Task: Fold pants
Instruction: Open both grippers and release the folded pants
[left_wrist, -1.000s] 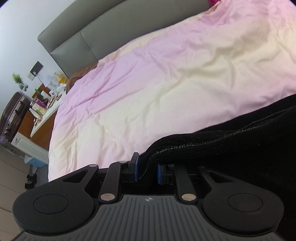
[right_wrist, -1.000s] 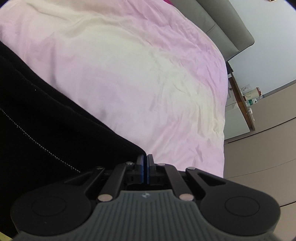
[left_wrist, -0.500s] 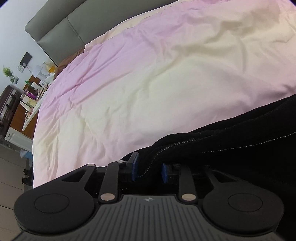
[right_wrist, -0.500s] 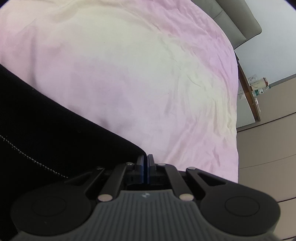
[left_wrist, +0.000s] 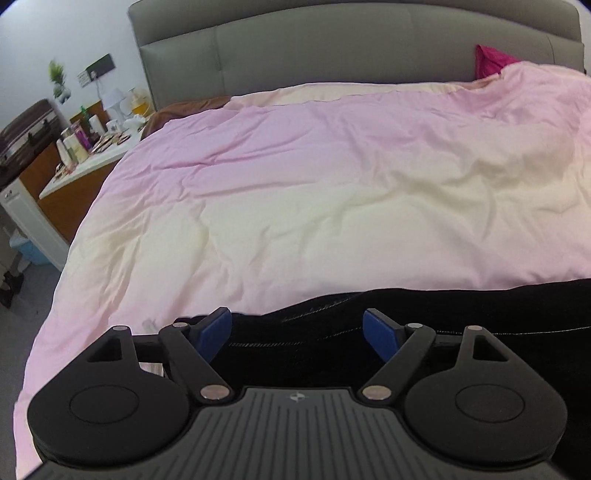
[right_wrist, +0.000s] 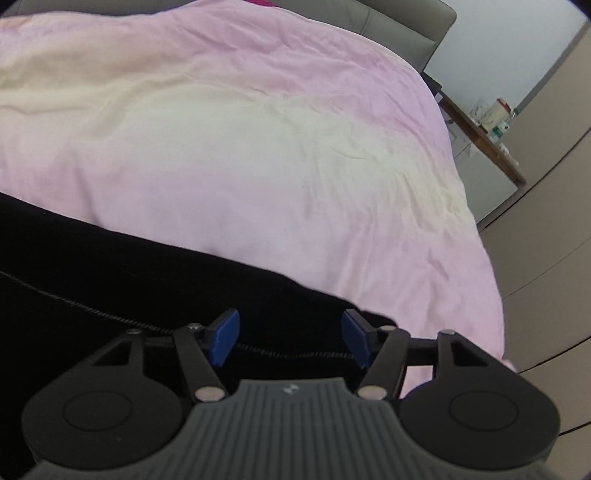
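Observation:
The black pants (left_wrist: 461, 310) lie flat on the pink and cream duvet (left_wrist: 332, 184) near the bed's front edge. In the left wrist view my left gripper (left_wrist: 297, 332) is open, its blue pads wide apart just above the pants' left end. In the right wrist view the pants (right_wrist: 110, 269) stretch to the left, with pale stitching showing. My right gripper (right_wrist: 290, 338) is open over their right end, with the fabric below the jaws.
A grey headboard (left_wrist: 332, 55) stands at the far end with a magenta pillow (left_wrist: 491, 61). A cluttered bedside table (left_wrist: 81, 155) is left of the bed. Another side table (right_wrist: 484, 140) with jars is right of it. The floor (right_wrist: 546, 288) lies beyond the bed's right edge.
Both grippers opened and let go of the pants, which now lie on the duvet. Both cameras have levelled out and look along the bed.

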